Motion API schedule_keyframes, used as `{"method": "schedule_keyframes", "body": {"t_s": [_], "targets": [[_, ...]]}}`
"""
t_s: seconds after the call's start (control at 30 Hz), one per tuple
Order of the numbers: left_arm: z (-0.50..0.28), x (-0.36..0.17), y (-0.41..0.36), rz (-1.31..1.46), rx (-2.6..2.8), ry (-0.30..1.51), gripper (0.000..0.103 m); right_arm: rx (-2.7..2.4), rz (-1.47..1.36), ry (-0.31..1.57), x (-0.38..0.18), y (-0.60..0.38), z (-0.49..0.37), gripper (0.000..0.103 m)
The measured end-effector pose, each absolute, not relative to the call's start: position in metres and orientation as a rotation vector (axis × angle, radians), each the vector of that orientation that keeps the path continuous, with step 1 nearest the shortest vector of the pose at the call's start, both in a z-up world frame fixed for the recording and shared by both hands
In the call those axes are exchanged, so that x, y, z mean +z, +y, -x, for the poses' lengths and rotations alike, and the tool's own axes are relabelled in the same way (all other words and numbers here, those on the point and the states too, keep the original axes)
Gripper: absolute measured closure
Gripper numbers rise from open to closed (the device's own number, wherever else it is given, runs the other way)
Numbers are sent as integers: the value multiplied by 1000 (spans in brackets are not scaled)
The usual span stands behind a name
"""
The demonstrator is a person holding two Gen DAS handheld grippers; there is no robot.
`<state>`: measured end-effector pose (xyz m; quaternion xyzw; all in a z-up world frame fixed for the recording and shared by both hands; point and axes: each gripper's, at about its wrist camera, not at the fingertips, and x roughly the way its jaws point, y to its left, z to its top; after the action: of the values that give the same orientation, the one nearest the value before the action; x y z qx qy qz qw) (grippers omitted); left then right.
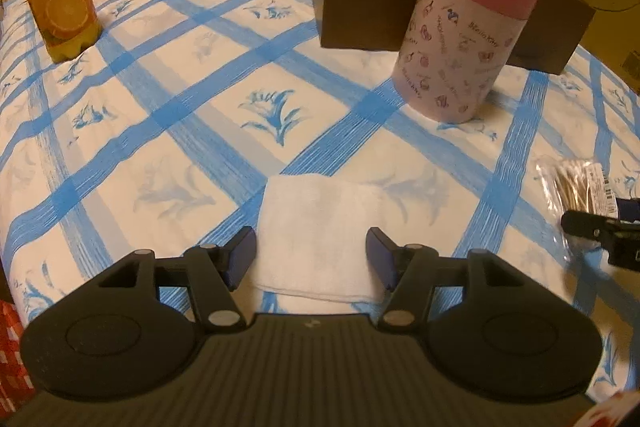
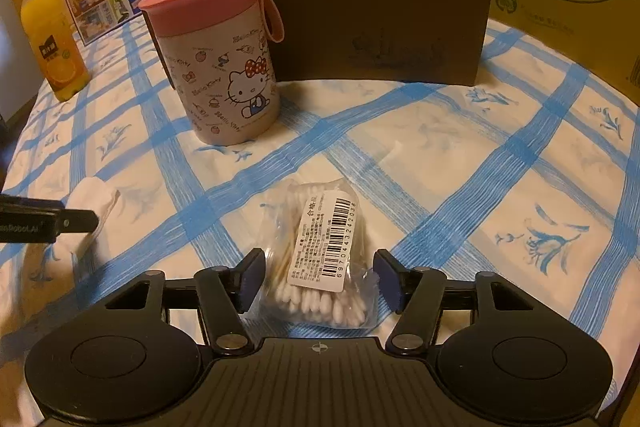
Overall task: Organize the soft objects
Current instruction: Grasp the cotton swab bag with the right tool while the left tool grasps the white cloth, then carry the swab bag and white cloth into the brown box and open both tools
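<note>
A blue-checked cloth point(image 1: 168, 99) covers the tabletop. The left claw point(image 1: 311, 255) gapes astride a folded towel point(image 1: 320, 239); the right claw point(image 2: 320, 277) gapes astride a swab pack point(image 2: 320, 263). Beyond stand a cup point(image 2: 216, 67) and box point(image 2: 380, 23).

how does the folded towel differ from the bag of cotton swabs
The towel is plain white cloth, folded flat; the swab bag is clear plastic showing sticks and white tips.
The towel carries no label; the swab bag has a barcode sticker.
The towel sits between the left hand-held gripper's fingers; the swab bag between the right one's.
Both lie on the blue-checked cloth, ungripped.
</note>
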<state>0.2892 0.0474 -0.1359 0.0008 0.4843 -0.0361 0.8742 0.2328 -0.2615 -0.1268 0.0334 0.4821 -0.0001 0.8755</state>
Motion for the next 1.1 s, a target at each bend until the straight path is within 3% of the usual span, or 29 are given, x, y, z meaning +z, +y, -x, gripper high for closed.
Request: {"method": "schedule_keyframes", "body": {"t_s": [0.1, 0.17, 0.23, 0.47, 0.9, 0.97, 1.1], "targets": [[-289, -135, 43, 3, -102, 1004, 67, 1, -68, 1004, -128, -261, -232, 41], [-289, -133, 38, -8, -124, 1001, 87, 1, -65, 1005, -128, -261, -232, 41], [-287, -132, 32, -6, -155, 1003, 96, 1, -65, 1007, -127, -260, -231, 41], [-286, -133, 21, 5, -159, 1017, 91, -7, -109, 1013, -124, -265, -232, 40], [-288, -134, 19, -10, -160, 1020, 94, 6, -69, 1010, -127, -259, -240, 41], [-288, -134, 19, -9, -160, 1018, 94, 17, -55, 1008, -128, -257, -239, 54], [-287, -134, 19, -10, -161, 1018, 96, 38, -40, 998, -126, -255, -236, 66]]}}
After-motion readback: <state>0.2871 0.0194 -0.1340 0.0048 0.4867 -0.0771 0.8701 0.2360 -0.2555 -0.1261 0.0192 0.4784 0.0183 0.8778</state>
